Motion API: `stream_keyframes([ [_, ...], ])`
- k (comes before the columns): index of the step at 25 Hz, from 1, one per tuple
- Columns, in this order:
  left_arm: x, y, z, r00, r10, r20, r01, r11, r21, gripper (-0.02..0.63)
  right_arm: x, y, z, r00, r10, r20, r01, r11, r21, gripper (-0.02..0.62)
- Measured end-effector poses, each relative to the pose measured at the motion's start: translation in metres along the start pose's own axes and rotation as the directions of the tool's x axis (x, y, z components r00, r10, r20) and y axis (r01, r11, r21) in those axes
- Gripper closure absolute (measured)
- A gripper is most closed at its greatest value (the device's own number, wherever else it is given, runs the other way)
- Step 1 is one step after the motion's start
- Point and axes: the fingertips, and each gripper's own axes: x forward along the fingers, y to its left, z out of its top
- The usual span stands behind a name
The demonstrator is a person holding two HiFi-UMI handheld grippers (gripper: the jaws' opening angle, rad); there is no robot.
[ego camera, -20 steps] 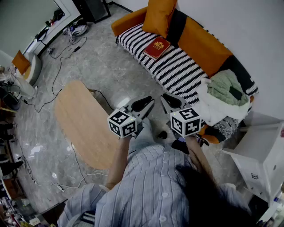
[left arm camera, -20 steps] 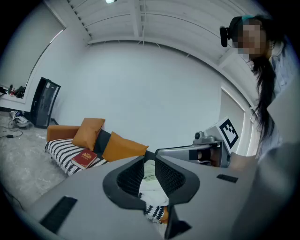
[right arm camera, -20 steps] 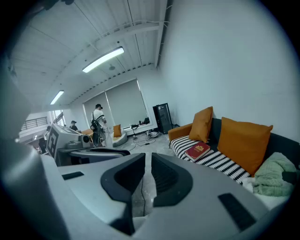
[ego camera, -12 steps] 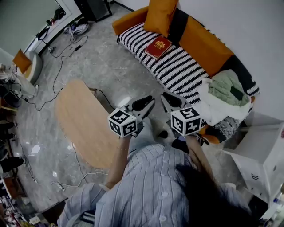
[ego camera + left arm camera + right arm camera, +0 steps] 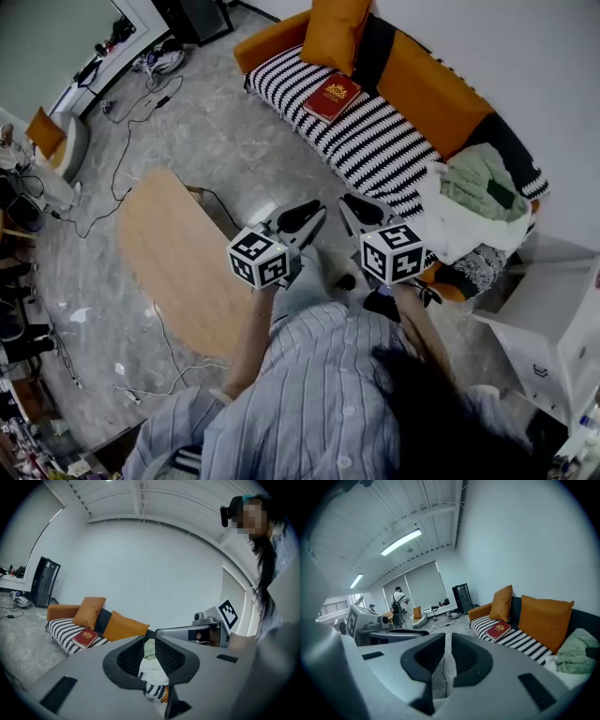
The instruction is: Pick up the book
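A red book [image 5: 331, 97] with gold print lies flat on the striped seat of an orange sofa [image 5: 375, 141], next to an orange cushion [image 5: 336, 33]. It also shows in the left gripper view as the book [image 5: 85, 637] and in the right gripper view as the book [image 5: 498, 630]. My left gripper [image 5: 317, 214] and right gripper [image 5: 349, 206] are held side by side in front of the person's chest, well short of the sofa. Both are shut with nothing between the jaws.
A rounded wooden table [image 5: 178, 258] stands on the grey floor at the left, with cables [image 5: 122, 150] trailing beyond it. A green and white heap of cloth [image 5: 473, 202] lies at the sofa's right end. A white cabinet [image 5: 553, 319] stands at the right.
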Motion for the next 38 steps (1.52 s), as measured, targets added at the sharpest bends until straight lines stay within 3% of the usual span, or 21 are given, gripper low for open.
stream_keyframes([
  [20,0.023,0.023,-0.005,0.999,-0.017,-0.036,0.016,0.999,-0.033,0.545,0.025,-0.020,-0.004,0.999,-0.007,-0.047,0.008,1.000,0.017,0.543],
  [38,0.068,0.111,0.028,0.994,-0.038,-0.103,0.030,0.997,-0.075,0.545,0.109,-0.067,0.029,0.996,-0.024,-0.091,0.033,0.995,0.099,0.543],
])
